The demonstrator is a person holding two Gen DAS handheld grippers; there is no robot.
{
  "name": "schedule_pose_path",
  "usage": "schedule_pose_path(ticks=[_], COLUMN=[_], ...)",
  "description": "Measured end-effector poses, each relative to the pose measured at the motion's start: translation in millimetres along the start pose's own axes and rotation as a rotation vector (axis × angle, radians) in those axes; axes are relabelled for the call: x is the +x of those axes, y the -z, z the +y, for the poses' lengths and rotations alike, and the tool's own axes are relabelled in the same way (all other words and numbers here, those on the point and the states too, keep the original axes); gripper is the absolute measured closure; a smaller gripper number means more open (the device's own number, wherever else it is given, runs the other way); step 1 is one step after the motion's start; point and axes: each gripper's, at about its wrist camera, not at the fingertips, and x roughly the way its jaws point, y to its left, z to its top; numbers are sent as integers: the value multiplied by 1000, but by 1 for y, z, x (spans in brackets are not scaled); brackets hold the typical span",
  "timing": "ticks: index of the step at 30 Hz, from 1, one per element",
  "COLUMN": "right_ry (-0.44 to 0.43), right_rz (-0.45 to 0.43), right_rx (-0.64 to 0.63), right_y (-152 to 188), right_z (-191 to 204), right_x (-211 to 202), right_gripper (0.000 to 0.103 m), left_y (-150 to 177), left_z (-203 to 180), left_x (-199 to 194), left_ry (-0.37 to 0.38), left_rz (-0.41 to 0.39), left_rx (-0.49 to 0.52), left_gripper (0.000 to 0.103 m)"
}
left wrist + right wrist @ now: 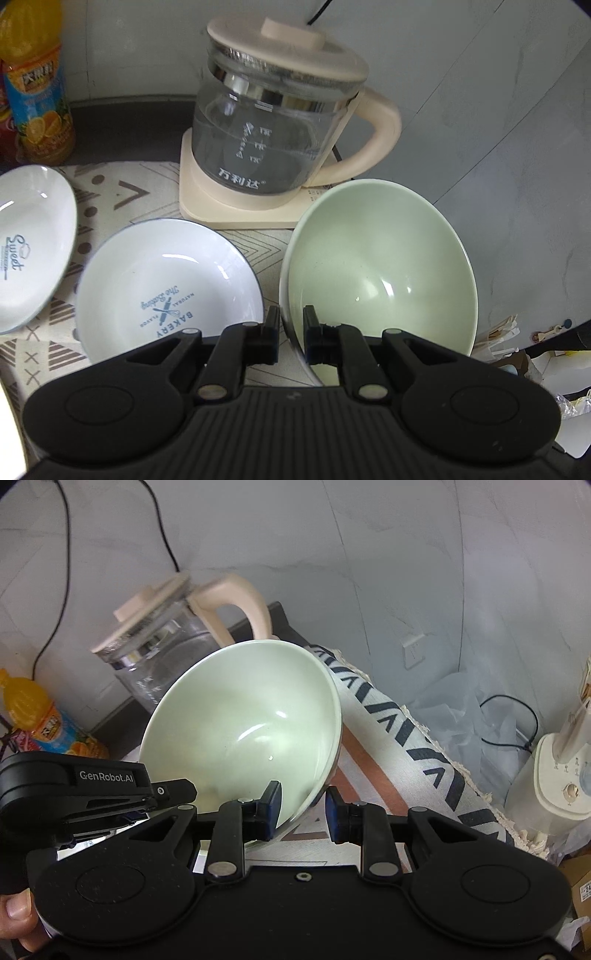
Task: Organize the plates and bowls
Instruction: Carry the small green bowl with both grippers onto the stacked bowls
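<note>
Soft, even light is filling both views, leaving small white glare arcs inside the green bowl (380, 266) and white plate (166, 280). Fisheye distortion is bending walls at 3 o'clock; the kettle (162, 642) is showing motion blur at 10 o'clock.

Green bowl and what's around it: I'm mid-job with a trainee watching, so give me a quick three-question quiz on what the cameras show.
1. True or false: the green bowl is sitting level.
2. What stands behind the green bowl? A) glass kettle B) toaster C) frying pan
3. Which word is printed largest inside the white plate next to the left gripper?

Key:
1. False. It is tilted, with its rim between the left gripper's fingers.
2. A
3. BAKERY
</note>
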Motion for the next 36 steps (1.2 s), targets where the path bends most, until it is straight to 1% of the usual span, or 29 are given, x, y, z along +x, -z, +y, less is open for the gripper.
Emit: schedule_pose_path(ticks=[6, 19, 23, 36], right_ry=[-30, -66, -80, -119], right_rz=[-18, -49, -45, -7], right_rx=[-17, -88, -104, -199], right_y=[4, 18, 25, 49], right_z=[11, 37, 43, 58], right_x=[-19, -52, -58, -72], right_gripper=[78, 78, 78, 78], left_y=[5, 18, 28, 55], left_z=[5, 30, 39, 63], left_x=[-23, -60, -69, -86], left_ry=[-3, 6, 5, -17], left_rz=[-41, -73, -74, -41], left_rx=[20, 2, -10, -42], left_gripper=[93, 92, 92, 90])
